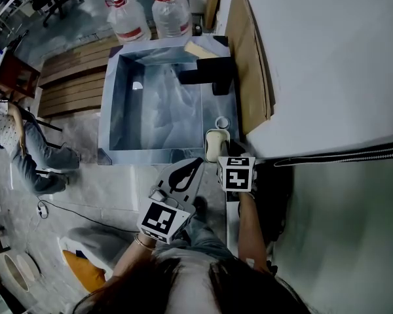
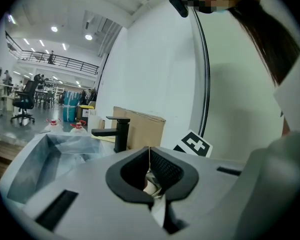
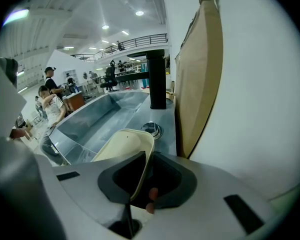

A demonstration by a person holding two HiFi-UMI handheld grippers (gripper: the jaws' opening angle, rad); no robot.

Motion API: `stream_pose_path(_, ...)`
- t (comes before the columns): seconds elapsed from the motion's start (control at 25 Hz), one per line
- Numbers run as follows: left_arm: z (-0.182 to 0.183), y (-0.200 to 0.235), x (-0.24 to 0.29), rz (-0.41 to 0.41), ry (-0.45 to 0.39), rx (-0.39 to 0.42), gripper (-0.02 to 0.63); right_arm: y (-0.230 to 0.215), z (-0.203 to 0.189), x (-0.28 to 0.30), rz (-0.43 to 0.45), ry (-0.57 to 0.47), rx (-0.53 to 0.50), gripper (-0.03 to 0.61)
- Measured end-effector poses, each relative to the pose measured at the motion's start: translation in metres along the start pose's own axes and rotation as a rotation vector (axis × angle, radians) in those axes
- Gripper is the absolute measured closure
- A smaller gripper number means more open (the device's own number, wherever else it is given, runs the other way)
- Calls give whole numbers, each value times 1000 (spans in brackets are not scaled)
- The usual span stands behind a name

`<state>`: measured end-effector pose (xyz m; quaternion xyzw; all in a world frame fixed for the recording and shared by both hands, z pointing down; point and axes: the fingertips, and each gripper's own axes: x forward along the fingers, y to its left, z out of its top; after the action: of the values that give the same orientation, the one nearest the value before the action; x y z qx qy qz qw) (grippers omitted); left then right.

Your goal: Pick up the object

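Right gripper view, right gripper (image 3: 141, 170) clamped on shallow cream dish (image 3: 121, 145), left gripper (image 2: 150, 159) closed.

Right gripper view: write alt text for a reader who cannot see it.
The right gripper has its jaws shut on the rim of a cream dish beside a steel sink. Beyond stands a black faucet; at right, cardboard leans on a white wall.

The steel sink's rim (image 1: 105, 113) carries a black faucet (image 1: 210, 71) and metal cap (image 1: 222, 122).

Left tongs (image 2: 149, 156) closed; right tongs (image 3: 146, 160) clamped on dish (image 3: 121, 146) rim.
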<state>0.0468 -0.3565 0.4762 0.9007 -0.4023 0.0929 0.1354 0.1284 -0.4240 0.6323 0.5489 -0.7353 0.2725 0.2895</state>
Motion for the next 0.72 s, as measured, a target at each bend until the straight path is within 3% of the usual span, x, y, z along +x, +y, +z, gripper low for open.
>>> stream_pose_path(0.16, -1, 1, -2, 0, -3, 5, 604, 1, 0, -1, -2, -5, 1, 517)
stream_pose_path(0.44, 1, 6, -13, 16, -23, 37, 604, -2, -1, -7, -18, -49, 113, 545)
stream_pose_path(0.6, -4, 9, -27, 48, 3, -13, 604, -2, -3, -13, -41, -68, 137, 545)
stream_pose_path(0.72, -1, 9, -34, 44, -27, 26, 604, -1, -6, -20, -45, -77, 158, 545)
